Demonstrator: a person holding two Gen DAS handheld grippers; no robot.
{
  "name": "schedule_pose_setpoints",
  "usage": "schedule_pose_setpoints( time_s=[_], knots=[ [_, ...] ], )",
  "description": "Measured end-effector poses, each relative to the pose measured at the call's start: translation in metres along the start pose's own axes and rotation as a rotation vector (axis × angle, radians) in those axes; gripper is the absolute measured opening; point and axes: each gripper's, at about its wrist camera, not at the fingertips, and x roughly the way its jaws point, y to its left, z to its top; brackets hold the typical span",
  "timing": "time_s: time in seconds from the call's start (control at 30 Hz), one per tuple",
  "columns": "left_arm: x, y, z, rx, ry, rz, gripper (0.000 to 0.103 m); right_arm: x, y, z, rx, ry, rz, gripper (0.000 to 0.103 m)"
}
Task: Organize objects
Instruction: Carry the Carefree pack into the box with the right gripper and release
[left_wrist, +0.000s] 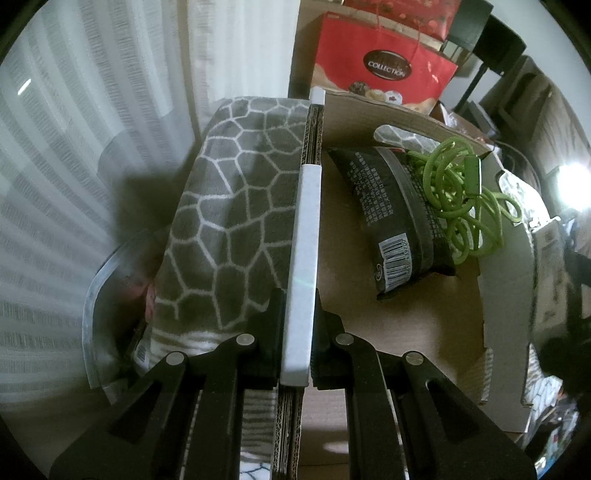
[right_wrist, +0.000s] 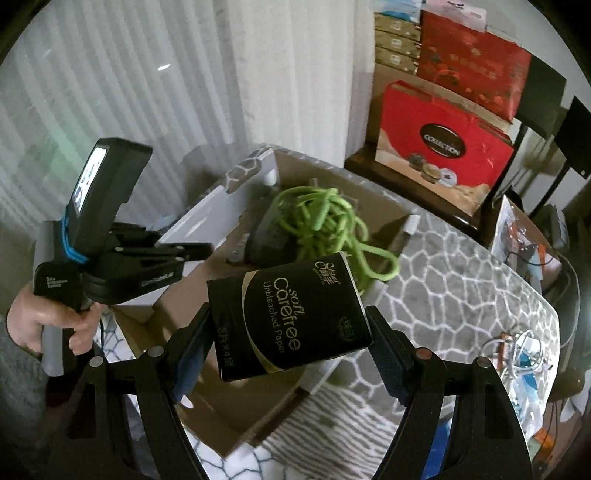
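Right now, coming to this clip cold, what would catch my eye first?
Probably the black tissue pack held between the right gripper jaws, above the cardboard box. Next, the tangle of green cord lying in the box on another black pack. The left gripper is clamped on the box's white-edged flap, and a red gift bag stands behind.

You are in a lived-in home room: white pleated curtains (right_wrist: 147, 74) cover the window, red gift bags (right_wrist: 443, 144) sit stacked on a dark shelf, and a grey patterned cloth (right_wrist: 461, 280) covers the counter beside an open cardboard box (right_wrist: 207, 295).
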Motion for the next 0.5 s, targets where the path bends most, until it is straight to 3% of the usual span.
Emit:
schedule_pose_setpoints(
  time_s=[0.5],
  knots=[
    [0.000,-0.001,0.001,-0.004,0.000,-0.002,0.011,0.034,0.030,-0.006,-0.097,0.063,-0.019,0.080]
  ],
)
